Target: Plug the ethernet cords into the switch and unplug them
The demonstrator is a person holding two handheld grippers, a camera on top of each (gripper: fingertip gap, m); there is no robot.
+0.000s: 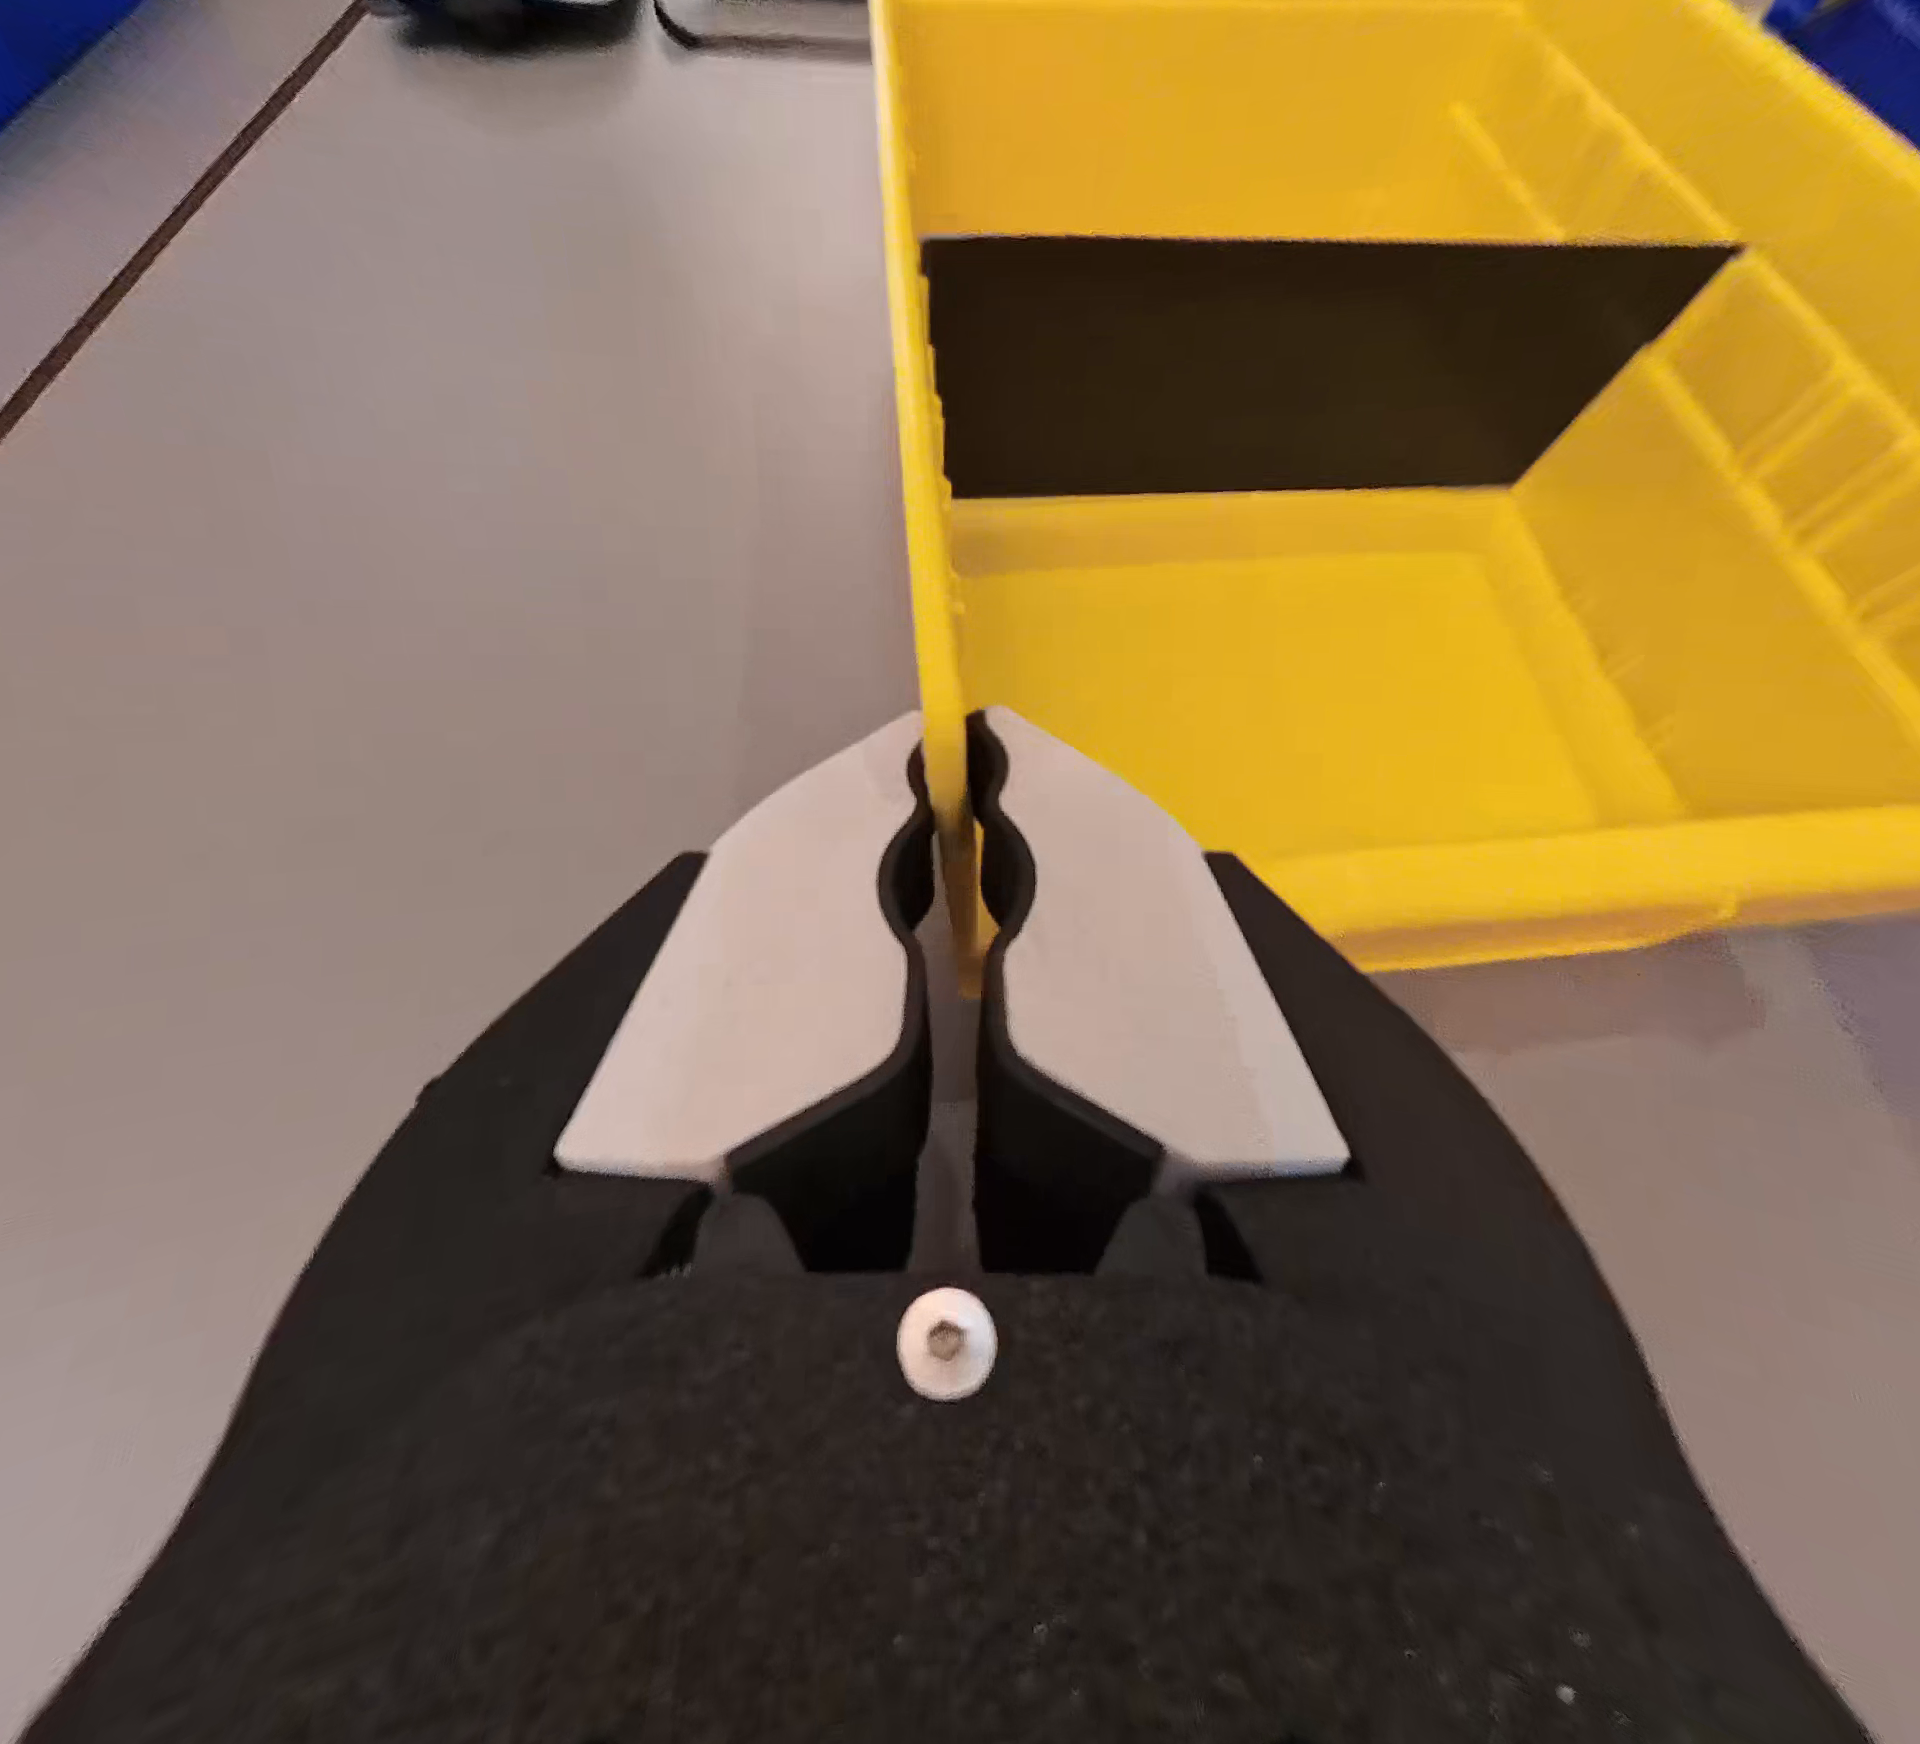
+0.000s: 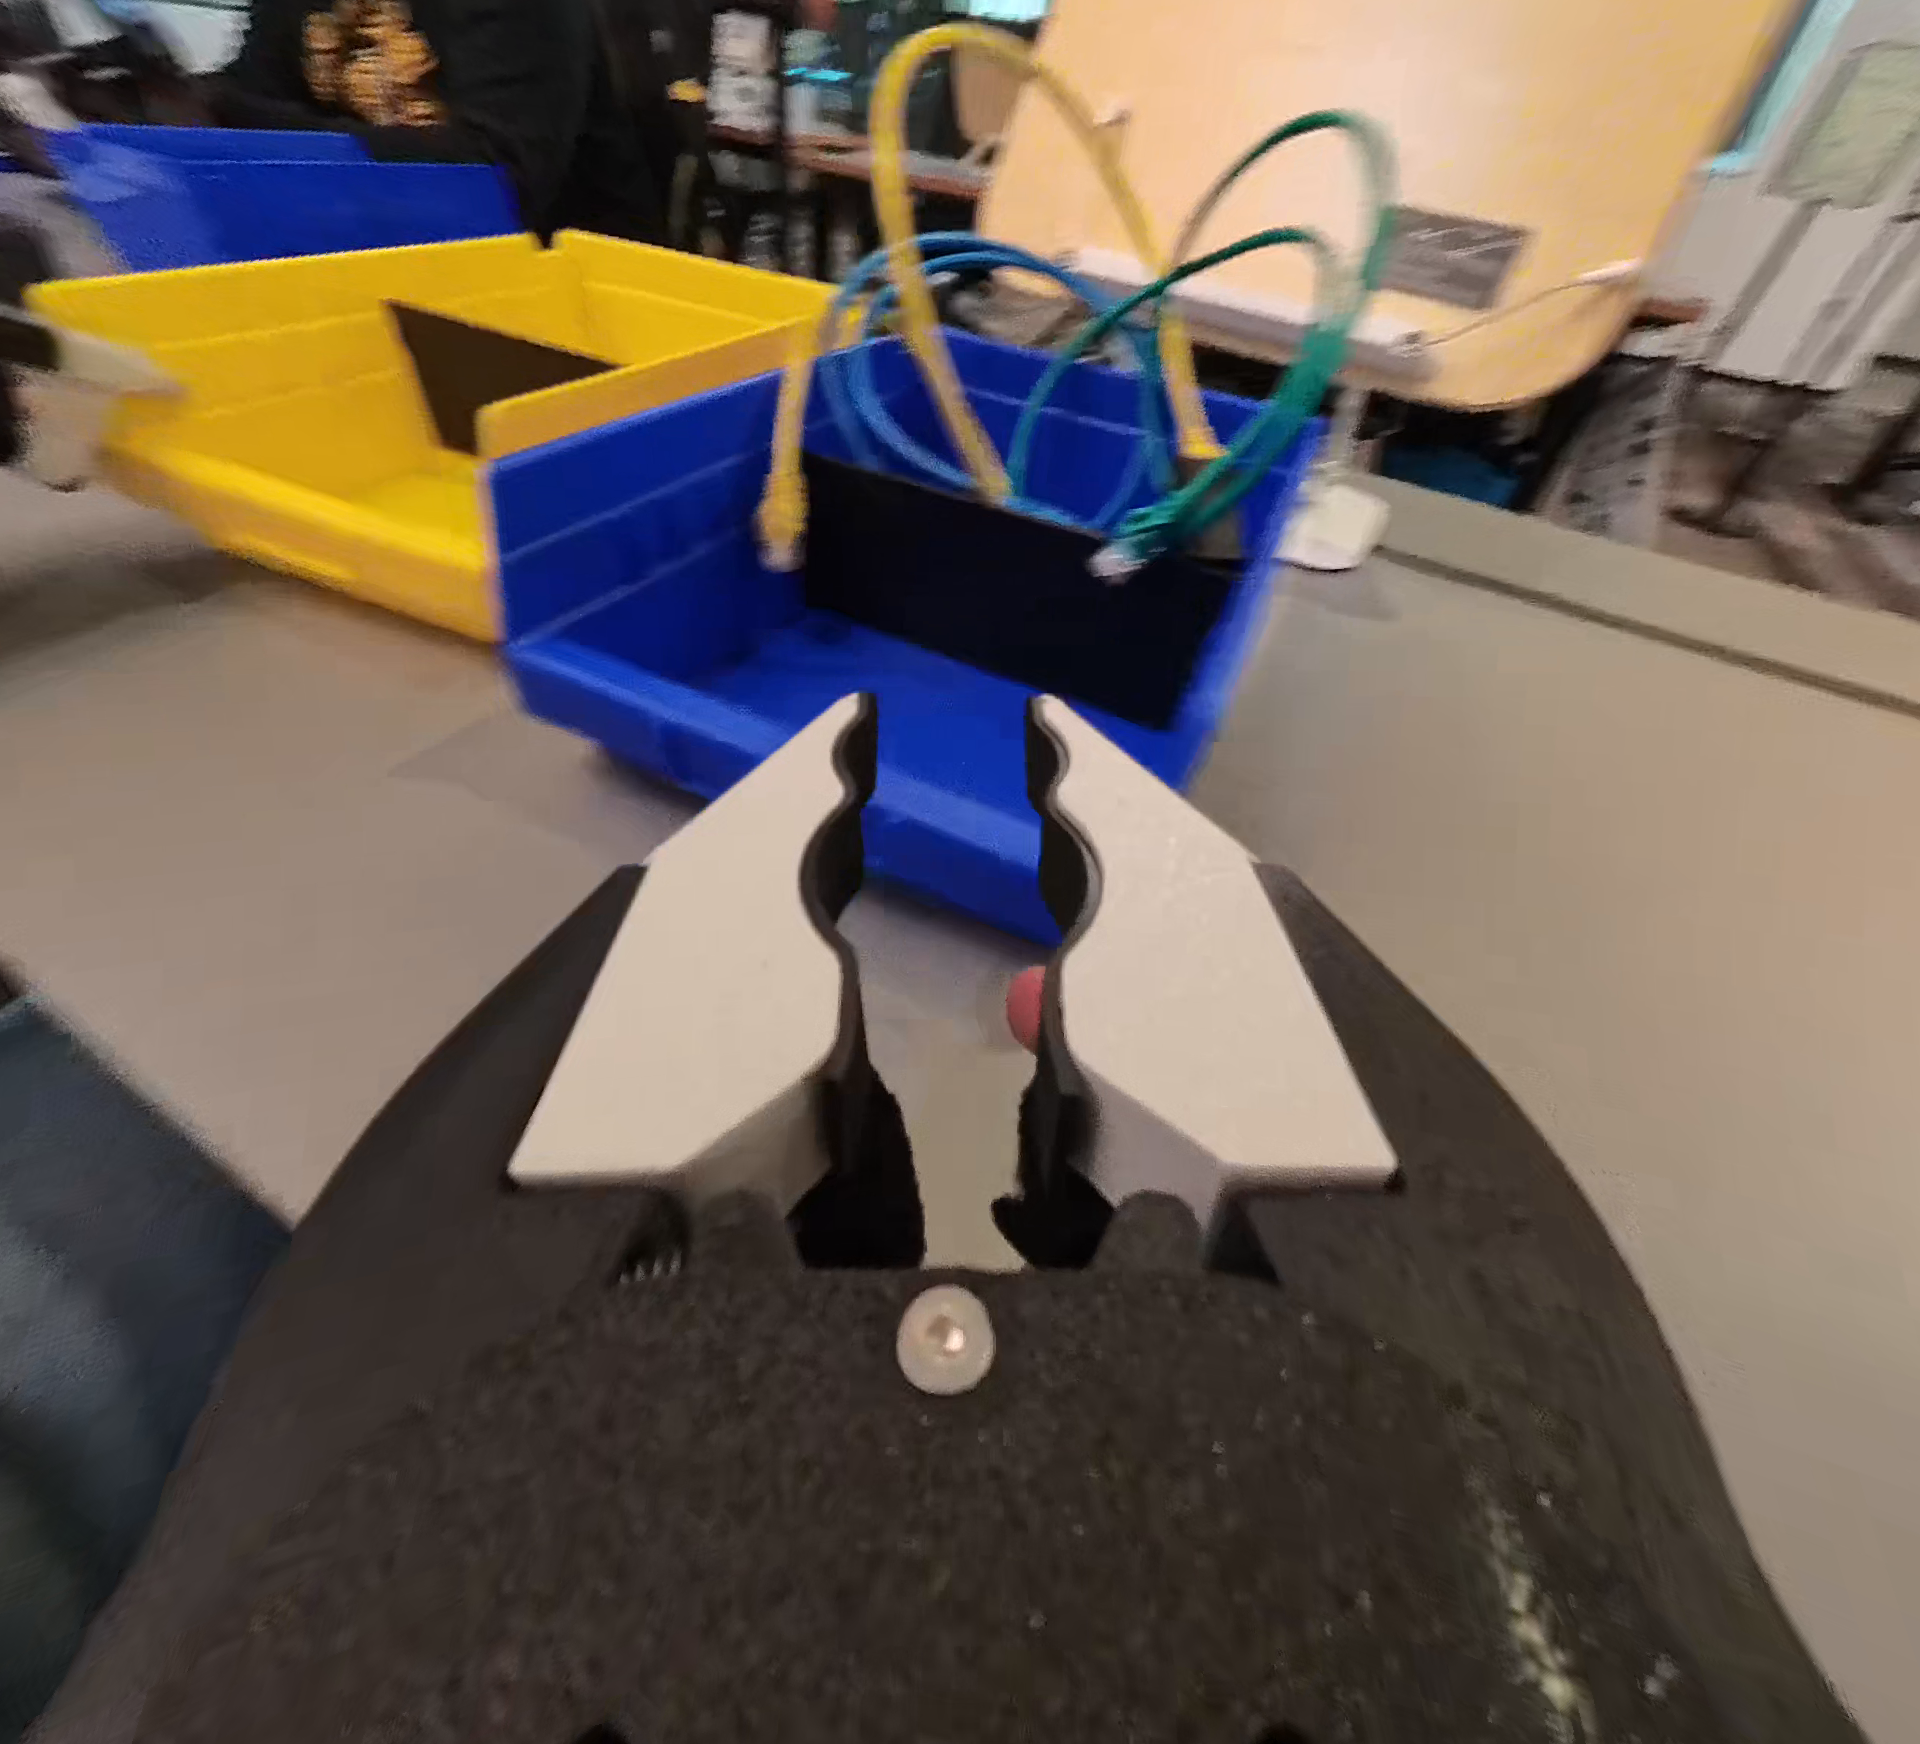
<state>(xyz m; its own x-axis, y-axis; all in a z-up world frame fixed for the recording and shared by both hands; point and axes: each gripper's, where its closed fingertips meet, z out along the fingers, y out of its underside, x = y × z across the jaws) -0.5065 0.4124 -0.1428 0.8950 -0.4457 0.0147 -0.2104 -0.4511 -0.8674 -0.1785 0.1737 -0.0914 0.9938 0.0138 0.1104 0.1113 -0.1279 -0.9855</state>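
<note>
The ethernet cords (image 2: 1039, 323), yellow, blue and green, are arching up out of the blue bin (image 2: 665, 593) on the desk (image 2: 1507, 863), their free plugs hanging downward over its black divider (image 2: 997, 582). Beside it the yellow bin (image 1: 1351, 707) is lying lengthwise toward the desk's far edge. The left gripper (image 1: 951, 749) is pinching that bin's smooth plastic side wall. The right gripper (image 2: 951, 728) is hovering empty, jaws apart, before the blue bin.
</note>
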